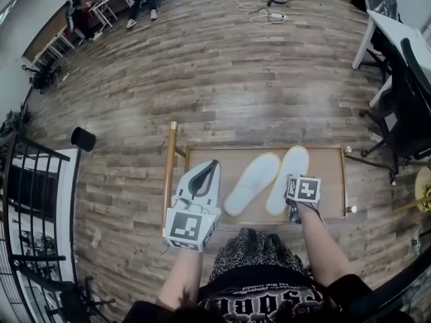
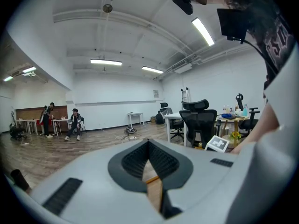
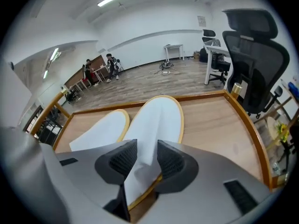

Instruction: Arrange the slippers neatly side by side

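Closest to you, your left claw (image 1: 215, 164) hangs clenched on nothing over the left side of the desk (image 1: 332, 180). Your right claw (image 3: 147, 146) is released, its jaws straddling the heel end of the right slipper (image 3: 159, 115) without pinching it, as far as I can see. Both slippers look light, thin and floppy. The white upper will crumple, so I'd take the stiffer yellow-edged sole at the heel. The left slipper (image 3: 98, 129) lies against it, a little askew. The rimmed desk holds only these two.
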Tool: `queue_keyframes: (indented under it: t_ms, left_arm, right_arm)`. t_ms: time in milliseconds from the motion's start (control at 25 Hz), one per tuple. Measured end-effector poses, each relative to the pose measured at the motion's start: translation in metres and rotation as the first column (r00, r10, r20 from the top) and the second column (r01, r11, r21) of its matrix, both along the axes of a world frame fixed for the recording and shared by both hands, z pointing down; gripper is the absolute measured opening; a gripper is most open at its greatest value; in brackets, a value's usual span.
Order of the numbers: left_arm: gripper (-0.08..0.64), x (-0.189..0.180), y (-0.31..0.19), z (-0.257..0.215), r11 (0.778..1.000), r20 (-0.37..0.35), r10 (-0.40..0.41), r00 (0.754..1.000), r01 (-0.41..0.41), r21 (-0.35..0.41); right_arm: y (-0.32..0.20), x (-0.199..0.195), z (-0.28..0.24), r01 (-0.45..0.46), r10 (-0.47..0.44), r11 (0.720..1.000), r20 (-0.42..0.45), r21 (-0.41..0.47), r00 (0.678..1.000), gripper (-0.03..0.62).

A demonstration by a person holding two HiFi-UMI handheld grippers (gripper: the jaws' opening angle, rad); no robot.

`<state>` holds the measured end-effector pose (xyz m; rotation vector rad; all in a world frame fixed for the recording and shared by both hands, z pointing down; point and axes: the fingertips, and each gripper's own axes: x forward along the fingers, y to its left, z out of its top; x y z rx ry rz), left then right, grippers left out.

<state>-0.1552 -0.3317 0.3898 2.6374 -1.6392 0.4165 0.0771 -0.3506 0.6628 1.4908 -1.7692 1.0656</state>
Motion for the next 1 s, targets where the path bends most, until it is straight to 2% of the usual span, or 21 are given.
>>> queue_keyframes:
  t_ms: [160, 360, 600, 760, 920, 1000]
  left_arm:
    - [0.002, -0.001, -0.001, 0.002, 1.0, 0.002, -0.006, 1.0, 0.006, -0.001]
    - [0.002, 0.002, -0.001, -0.001, 1.0, -0.004, -0.003, 1.0, 0.004, 0.004]
    - [0.002, 0.007, -0.005, -0.002, 1.0, -0.016, 0.005, 1.0, -0.005, 0.013]
    - [0.002, 0.019, -0.009, -0.008, 0.999, -0.028, 0.025, 0.999, -0.024, 0.03]
    - [0.002, 0.025, -0.01, -0.014, 0.999, -0.035, 0.036, 0.999, -0.034, 0.041]
    - [0.002, 0.027, -0.009, -0.014, 0.998, -0.036, 0.037, 0.999, -0.035, 0.042]
  right_arm:
    - [0.0, 0.001, 0.0, 0.048, -0.047, 0.999, -0.065, 0.011, 0.997, 0.1]
    - [0.003, 0.011, -0.006, 0.04, -0.038, 0.999, -0.088, 0.024, 0.995, 0.026]
    - [0.007, 0.033, -0.019, 0.051, -0.048, 0.998, -0.096, 0.033, 0.994, 0.023]
    - [0.01, 0.062, -0.027, 0.08, -0.078, 0.997, -0.095, 0.014, 0.992, 0.023]
    - [0.012, 0.101, -0.03, 0.101, -0.102, 0.995, -0.157, -0.018, 0.982, 0.02]
    - [0.013, 0.119, -0.03, 0.081, -0.086, 0.996, -0.174, -0.032, 0.981, 0.02]
